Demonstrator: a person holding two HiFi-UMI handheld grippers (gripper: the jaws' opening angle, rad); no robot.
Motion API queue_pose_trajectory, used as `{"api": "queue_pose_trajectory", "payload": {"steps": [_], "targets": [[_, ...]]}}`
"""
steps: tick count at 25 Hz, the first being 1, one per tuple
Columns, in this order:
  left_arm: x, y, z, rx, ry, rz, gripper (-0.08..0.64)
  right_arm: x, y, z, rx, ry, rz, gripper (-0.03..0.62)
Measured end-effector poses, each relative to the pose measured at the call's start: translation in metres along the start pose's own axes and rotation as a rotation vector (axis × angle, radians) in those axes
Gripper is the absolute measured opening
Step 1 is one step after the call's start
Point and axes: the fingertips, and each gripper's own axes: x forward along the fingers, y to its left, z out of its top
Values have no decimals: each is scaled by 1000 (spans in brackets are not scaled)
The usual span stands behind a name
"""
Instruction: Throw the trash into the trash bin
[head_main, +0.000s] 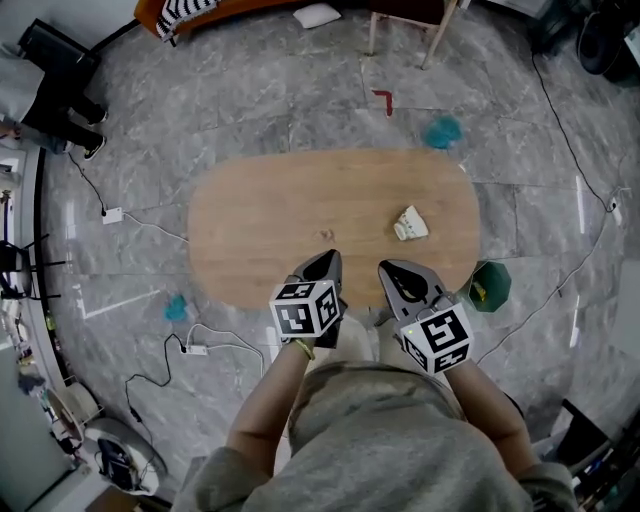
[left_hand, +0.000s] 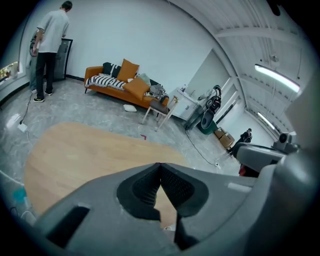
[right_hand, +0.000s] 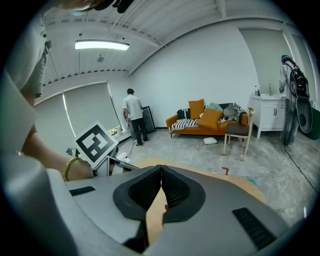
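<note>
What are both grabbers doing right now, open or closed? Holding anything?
Left gripper: closed, holding nothing.
Right gripper: closed, holding nothing.

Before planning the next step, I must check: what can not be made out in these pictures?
1. Round green trash bin: head view, contents too small to tell.
2. Crumpled white paper on the oval wooden table: tiny in the head view; in the gripper views the left gripper and right gripper block the near tabletop.
3. Teal floor scrap: head view, too small to identify.
</note>
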Motion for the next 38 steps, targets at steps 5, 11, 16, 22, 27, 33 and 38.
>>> {"api": "queue_pose_trajectory", "payload": {"steps": [5,11,16,22,27,33,38], "targets": [[16,20,-2,-3,20,27,10,21,-5,-12,22,30,16,9],[30,46,-15,-25,48,63,9,38,2,-25,41,65,40,9],[46,64,-24,-33,77,76,11,50,0,-39,75,93,40,9],[68,82,-37,-32,101,91,11,60,-1,-57,105,125,41,9],[84,94,-49,-32,115,106,11,63,-7,-67,121,135,30,9],[103,111,-56,-32,119,125,12,71,-10,-78,135,147,31,9],[115,126,-61,-26,109,163,17,75,-11,-87,148,154,30,9]]}}
